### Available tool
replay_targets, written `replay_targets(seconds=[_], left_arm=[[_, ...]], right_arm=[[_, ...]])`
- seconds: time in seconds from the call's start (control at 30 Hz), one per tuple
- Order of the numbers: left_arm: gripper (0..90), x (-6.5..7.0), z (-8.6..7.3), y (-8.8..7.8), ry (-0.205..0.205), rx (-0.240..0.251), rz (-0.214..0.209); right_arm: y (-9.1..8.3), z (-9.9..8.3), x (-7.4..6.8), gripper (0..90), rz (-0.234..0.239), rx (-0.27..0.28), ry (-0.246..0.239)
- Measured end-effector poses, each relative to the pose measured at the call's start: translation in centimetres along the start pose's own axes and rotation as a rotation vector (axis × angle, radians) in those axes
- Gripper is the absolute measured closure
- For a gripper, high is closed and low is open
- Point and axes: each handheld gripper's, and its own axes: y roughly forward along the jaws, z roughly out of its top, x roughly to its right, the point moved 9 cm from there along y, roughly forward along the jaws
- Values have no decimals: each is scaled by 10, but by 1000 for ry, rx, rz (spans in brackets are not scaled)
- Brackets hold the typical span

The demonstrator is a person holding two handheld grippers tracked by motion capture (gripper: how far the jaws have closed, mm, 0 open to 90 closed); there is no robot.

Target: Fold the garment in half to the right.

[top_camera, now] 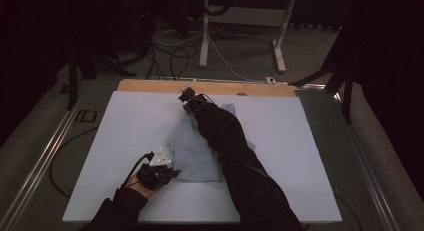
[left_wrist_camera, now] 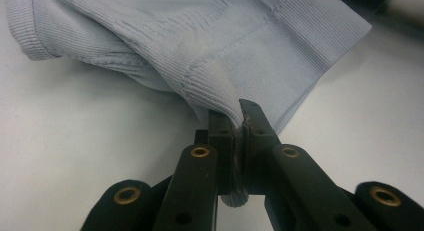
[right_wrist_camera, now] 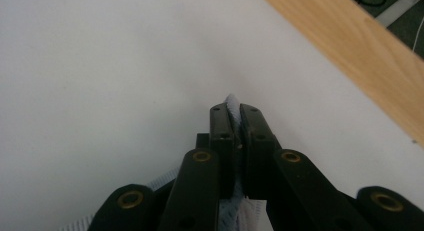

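- Pale blue garment (top_camera: 192,151) lying mid-table on the white sheet (top_camera: 120,141), long axis running near to far.
- Left gripper (top_camera: 170,172) pinching its near edge — jaws clamped on a fold (left_wrist_camera: 225,98).
- Right gripper (top_camera: 186,97) gripping the far end, cloth (right_wrist_camera: 232,102) squeezed between closed jaws — the two ends well apart.

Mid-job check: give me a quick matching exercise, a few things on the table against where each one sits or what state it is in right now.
Things:
1. left gripper
2. right gripper
3. garment
4. wooden strip

States:
A. bare, along the table's far edge
B. pale blue, crumpled mid-table
C. shut on cloth at the far end
D. shut on cloth at the near corner

Pairs: 1-D, 2-C, 3-B, 4-A
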Motion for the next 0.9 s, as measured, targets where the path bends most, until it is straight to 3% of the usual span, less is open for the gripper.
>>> replay_targets(seconds=[0.47, 0.9], left_arm=[[874, 10, 17, -10, 25, 15, -15], [874, 25, 42, -12, 81, 24, -20]], right_arm=[[-28, 10, 8, 867, -3, 61, 14], [-55, 8, 27, 866, -4, 130, 40]])
